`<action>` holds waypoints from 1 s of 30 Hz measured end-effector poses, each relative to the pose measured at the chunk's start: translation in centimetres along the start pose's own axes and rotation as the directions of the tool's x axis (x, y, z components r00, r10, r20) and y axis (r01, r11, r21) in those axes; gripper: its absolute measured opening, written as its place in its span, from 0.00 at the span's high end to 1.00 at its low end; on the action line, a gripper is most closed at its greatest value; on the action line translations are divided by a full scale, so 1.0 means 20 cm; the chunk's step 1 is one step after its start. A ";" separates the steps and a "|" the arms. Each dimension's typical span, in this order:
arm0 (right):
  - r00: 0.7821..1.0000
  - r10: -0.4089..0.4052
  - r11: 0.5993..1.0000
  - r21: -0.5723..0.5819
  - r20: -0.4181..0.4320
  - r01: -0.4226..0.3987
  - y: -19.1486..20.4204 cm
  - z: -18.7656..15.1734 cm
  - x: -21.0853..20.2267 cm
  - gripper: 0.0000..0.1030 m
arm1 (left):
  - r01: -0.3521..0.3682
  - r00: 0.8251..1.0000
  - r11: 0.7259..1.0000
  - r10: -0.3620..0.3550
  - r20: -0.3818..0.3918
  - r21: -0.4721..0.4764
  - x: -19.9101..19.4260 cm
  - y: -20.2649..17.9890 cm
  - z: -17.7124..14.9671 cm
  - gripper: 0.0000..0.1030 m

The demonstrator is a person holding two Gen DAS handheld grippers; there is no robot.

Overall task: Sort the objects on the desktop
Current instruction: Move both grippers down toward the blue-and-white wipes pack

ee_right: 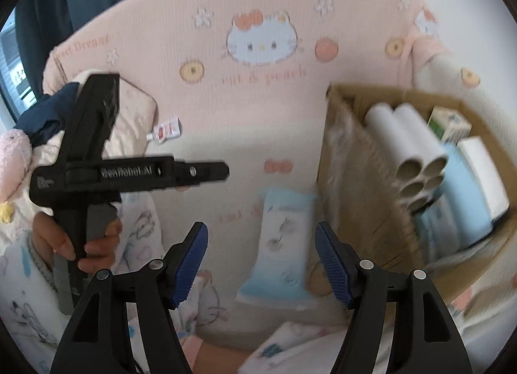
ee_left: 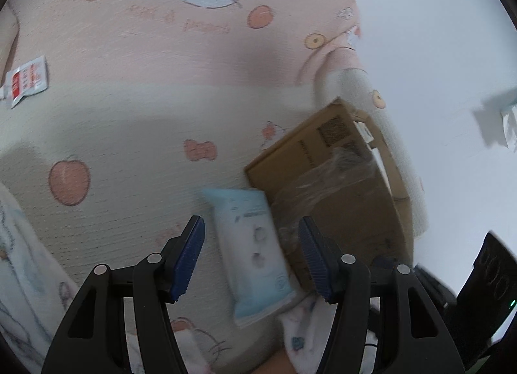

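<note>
A pale blue and white wipes pack (ee_left: 255, 254) lies on the cat-print blanket, against the side of an open cardboard box (ee_left: 326, 161). My left gripper (ee_left: 251, 222) hovers over the pack, open, with nothing between its pads. In the right wrist view the same pack (ee_right: 281, 244) lies below my right gripper (ee_right: 261, 227), which is also open and empty. There the left gripper (ee_right: 223, 170) shows side-on at the left, held by a hand (ee_right: 97, 244). The box (ee_right: 352, 161) holds paper rolls (ee_right: 410, 148), blue packs (ee_right: 465, 193) and small cartons (ee_right: 449, 125).
A red and white sachet (ee_left: 27, 80) (ee_right: 166, 130) lies farther back on the pink blanket (ee_right: 258, 99). A pink plush toy (ee_right: 13, 154) and a dark blue cloth (ee_right: 45, 115) sit at the left. Printed pyjama fabric (ee_right: 290, 341) fills the near edge. A black device (ee_left: 491, 277) stands right.
</note>
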State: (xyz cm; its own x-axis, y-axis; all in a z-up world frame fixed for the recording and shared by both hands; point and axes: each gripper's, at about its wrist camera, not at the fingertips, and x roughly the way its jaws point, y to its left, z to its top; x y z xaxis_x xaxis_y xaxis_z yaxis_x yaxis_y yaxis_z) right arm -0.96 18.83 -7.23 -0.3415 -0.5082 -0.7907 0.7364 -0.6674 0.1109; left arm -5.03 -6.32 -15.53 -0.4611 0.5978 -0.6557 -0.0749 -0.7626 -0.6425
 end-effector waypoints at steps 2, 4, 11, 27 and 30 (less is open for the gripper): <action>1.000 -0.004 1.000 0.026 -0.014 0.004 0.02 -0.04 0.05 0.35 | 0.018 1.000 0.999 -0.018 0.000 -0.041 0.00 0.05 0.00 0.38; 0.999 -0.030 0.999 0.038 -0.015 0.030 0.04 -0.08 0.09 0.35 | 0.039 0.999 0.996 -0.040 -0.009 -0.083 0.00 0.09 0.00 0.38; 0.993 -0.052 0.997 0.042 -0.106 0.057 0.00 -0.17 0.25 0.35 | 0.023 0.996 0.996 -0.030 -0.081 -0.087 0.07 0.10 -0.02 0.38; 0.935 -0.011 0.986 0.149 -0.355 0.069 -0.12 -0.30 0.51 0.35 | -0.086 0.965 0.978 0.129 -0.227 0.190 0.48 -0.04 0.20 0.37; 0.922 -0.026 0.986 0.142 -0.385 0.087 -0.13 -0.31 0.54 0.35 | -0.037 0.956 0.985 0.085 -0.282 0.168 0.55 -0.02 0.26 0.37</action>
State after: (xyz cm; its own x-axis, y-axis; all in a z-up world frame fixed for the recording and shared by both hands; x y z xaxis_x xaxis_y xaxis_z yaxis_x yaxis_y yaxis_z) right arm -2.86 18.45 -19.80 -0.1093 -0.2413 -0.9643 0.6135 -0.7797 0.1255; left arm -14.61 -0.65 -20.48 -0.1974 0.5766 -0.7928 -0.2054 -0.8151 -0.5416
